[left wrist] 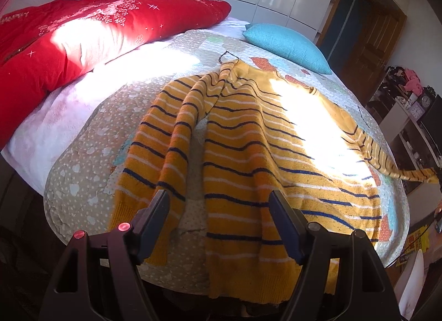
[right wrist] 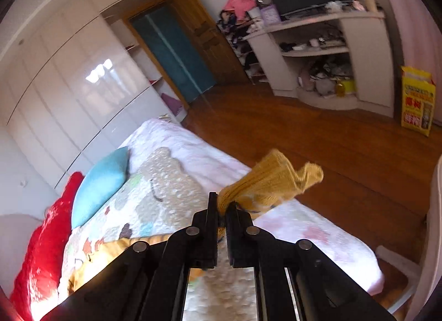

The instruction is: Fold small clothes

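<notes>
A yellow sweater (left wrist: 248, 138) with dark blue and white stripes lies flat on the patterned bed cover (left wrist: 91, 155). Its left sleeve (left wrist: 176, 138) is folded over the body. Its right sleeve (left wrist: 386, 155) stretches out to the right, lifted off the bed. My left gripper (left wrist: 218, 205) is open and empty, hovering over the sweater's hem. My right gripper (right wrist: 222, 205) is shut on the yellow ribbed cuff (right wrist: 276, 180) of the right sleeve and holds it above the bed's edge.
A red quilt (left wrist: 69, 42) and a blue pillow (left wrist: 287, 42) lie at the head of the bed. White wardrobes (right wrist: 83, 89), a wooden door (right wrist: 204, 34), cluttered shelves (right wrist: 326, 53) and a wooden floor (right wrist: 317, 138) surround the bed.
</notes>
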`<state>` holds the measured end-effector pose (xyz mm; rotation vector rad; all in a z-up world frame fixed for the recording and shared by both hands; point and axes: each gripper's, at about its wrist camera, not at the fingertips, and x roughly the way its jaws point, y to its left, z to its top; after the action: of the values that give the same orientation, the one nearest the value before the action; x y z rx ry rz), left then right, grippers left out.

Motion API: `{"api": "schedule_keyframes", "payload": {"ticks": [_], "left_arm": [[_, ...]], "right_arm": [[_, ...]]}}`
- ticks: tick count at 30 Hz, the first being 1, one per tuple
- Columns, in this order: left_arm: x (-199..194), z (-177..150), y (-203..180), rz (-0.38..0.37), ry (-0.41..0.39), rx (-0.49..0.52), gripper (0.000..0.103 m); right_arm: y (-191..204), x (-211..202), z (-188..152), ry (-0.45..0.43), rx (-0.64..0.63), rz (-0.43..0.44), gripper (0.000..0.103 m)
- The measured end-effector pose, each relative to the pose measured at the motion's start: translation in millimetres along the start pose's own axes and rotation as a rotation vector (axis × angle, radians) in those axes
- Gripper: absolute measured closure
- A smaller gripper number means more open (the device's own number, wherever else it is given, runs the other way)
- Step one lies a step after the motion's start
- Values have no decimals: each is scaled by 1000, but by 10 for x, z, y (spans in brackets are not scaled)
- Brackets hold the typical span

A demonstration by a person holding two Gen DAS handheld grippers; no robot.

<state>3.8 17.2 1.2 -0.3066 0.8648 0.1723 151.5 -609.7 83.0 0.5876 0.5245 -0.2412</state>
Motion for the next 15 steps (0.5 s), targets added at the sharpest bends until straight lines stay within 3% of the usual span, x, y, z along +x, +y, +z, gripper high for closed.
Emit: {"api": "schedule_keyframes", "payload": {"ticks": [3, 6, 11, 15], "left_arm": [[-7, -14, 134, -11, -4, -35, 30], [-47, -37, 271, -25, -17, -61, 30], [-130, -95, 536, -14, -60, -90, 30], [-131, -155, 828, 7, -78, -132, 29]], "right_arm": [[857, 218, -123, 58, -125, 120, 98], [1765, 517, -452, 148, -241, 241, 98], [3147, 930, -1317, 312, -421, 406, 98], [3956, 1259, -2061, 443, -536, 467, 98]]}}
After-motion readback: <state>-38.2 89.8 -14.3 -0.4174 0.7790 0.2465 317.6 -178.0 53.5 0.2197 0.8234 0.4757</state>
